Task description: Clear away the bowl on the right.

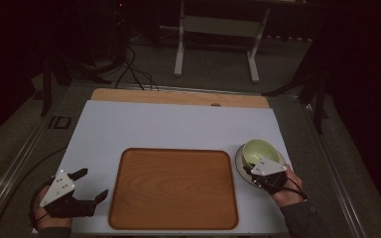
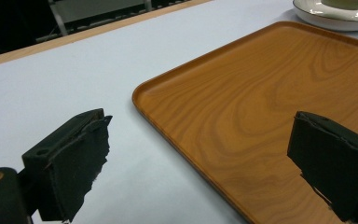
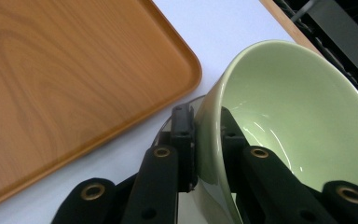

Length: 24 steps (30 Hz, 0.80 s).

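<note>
One thin rim pinch by right gripper [image 3: 208, 140] on green bowl [image 3: 298, 126], lower right of frame, risks slipping onto saucer [image 1: 242, 168]; left gripper [image 2: 200, 158] wide, idle.

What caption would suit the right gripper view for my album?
Right tongs pinch the rim of a pale green bowl, one jaw inside and one outside, beside the wooden tray.
</note>
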Each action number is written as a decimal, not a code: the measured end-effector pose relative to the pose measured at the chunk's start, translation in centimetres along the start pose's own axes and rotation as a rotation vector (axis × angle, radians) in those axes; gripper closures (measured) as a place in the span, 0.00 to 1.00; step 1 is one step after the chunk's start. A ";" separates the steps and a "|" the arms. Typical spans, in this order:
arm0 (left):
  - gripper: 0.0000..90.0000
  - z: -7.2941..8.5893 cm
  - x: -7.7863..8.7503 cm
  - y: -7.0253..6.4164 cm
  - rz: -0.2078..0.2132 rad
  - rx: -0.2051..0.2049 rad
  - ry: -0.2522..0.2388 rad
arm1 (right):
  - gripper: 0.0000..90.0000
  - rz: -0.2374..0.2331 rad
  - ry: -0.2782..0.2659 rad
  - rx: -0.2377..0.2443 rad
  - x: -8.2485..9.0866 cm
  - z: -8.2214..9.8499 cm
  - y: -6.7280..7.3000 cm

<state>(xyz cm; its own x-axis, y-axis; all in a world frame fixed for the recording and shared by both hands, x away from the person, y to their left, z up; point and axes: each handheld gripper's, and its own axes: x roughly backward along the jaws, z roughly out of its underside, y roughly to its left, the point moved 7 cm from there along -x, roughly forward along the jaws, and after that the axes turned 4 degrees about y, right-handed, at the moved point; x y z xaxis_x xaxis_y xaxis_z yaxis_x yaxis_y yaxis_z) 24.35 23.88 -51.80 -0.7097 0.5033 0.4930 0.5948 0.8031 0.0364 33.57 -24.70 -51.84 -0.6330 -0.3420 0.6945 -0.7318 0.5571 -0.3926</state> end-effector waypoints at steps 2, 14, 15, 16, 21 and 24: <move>0.06 0.0 0.0 0.0 0.000 0.000 0.000 | 0.90 -0.002 -0.003 0.003 0.0 -0.2 0.0; 0.06 0.0 0.1 0.0 -0.001 0.000 -0.002 | 0.90 0.001 -0.026 0.022 0.3 -1.5 0.2; 0.06 0.0 0.1 0.0 -0.001 0.001 -0.003 | 0.90 0.003 -0.029 0.023 0.3 -1.7 0.2; 0.06 0.0 0.1 0.0 -0.002 0.002 -0.004 | 0.90 0.003 -0.032 0.023 0.3 -1.8 0.2; 0.06 0.0 0.1 0.1 -0.003 0.005 -0.007 | 0.90 0.002 -0.042 0.032 0.4 -2.4 0.3; 0.06 -0.1 0.1 0.1 -0.005 0.005 -0.009 | 0.90 0.000 -0.048 0.034 0.5 -2.7 0.4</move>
<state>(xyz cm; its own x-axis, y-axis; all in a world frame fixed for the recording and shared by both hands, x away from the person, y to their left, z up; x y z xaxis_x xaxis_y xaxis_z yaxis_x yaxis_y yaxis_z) 24.34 23.99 -51.69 -0.7160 0.5020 0.4852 0.5892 0.8073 0.0342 33.67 -22.57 -50.03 -0.6437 -0.3788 0.6650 -0.7395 0.5315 -0.4131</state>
